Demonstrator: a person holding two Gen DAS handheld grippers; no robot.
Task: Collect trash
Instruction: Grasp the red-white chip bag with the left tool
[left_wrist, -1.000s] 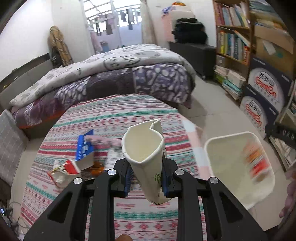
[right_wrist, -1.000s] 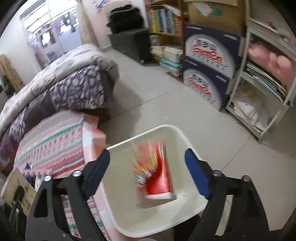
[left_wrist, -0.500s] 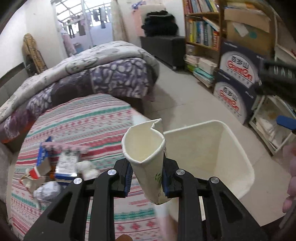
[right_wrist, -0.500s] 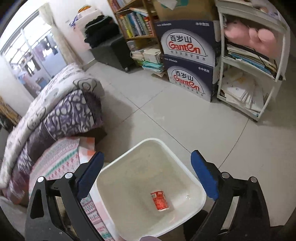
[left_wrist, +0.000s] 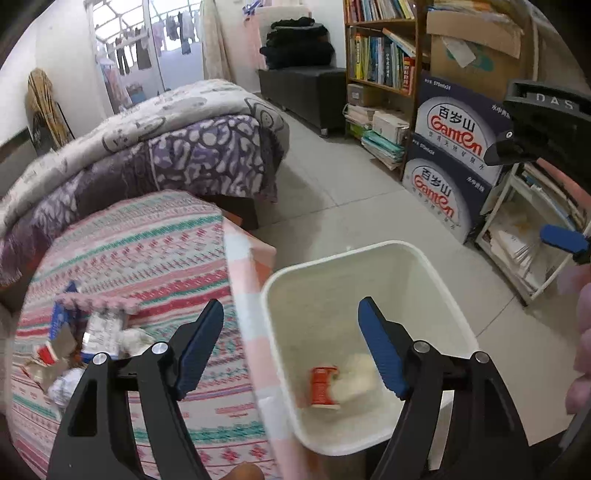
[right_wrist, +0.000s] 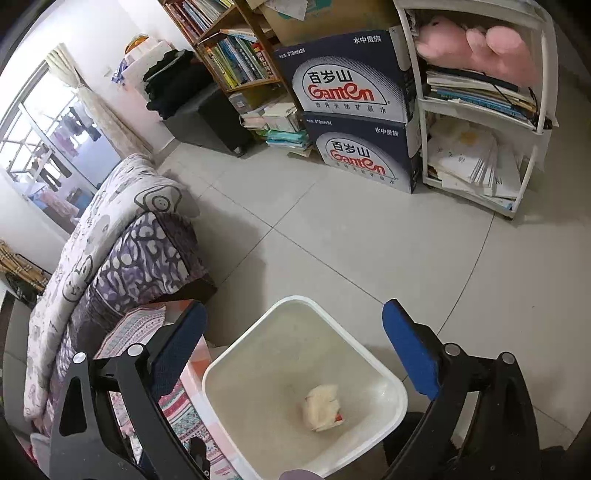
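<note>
A white plastic bin (left_wrist: 436, 266) stands on the floor beside the low table (left_wrist: 147, 251) with the striped cloth. My left gripper (left_wrist: 291, 306) hangs over the bin, its jaws opening with nothing between them. A crumpled white paper cup (left_wrist: 354, 376) lies on the bin's bottom against a red carton (left_wrist: 323, 384). My right gripper (right_wrist: 293, 308) is also above the bin (right_wrist: 369, 354), open wide and empty. There the cup (right_wrist: 321, 406) covers most of the carton (right_wrist: 338, 417). A pile of wrappers and cartons (left_wrist: 92, 339) lies on the table's left side.
A bed with a purple and white quilt (left_wrist: 177, 147) stands behind the table. Stacked blue water boxes (right_wrist: 354, 122), a bookshelf (right_wrist: 236, 55) and a white shelf cart (right_wrist: 480, 129) line the far wall. Grey tile floor (right_wrist: 351, 229) lies between them and the bin.
My left gripper swung right from the table to over the bin and let go of the paper cup, which now lies in the bin. My right gripper rolled and opened wider.
</note>
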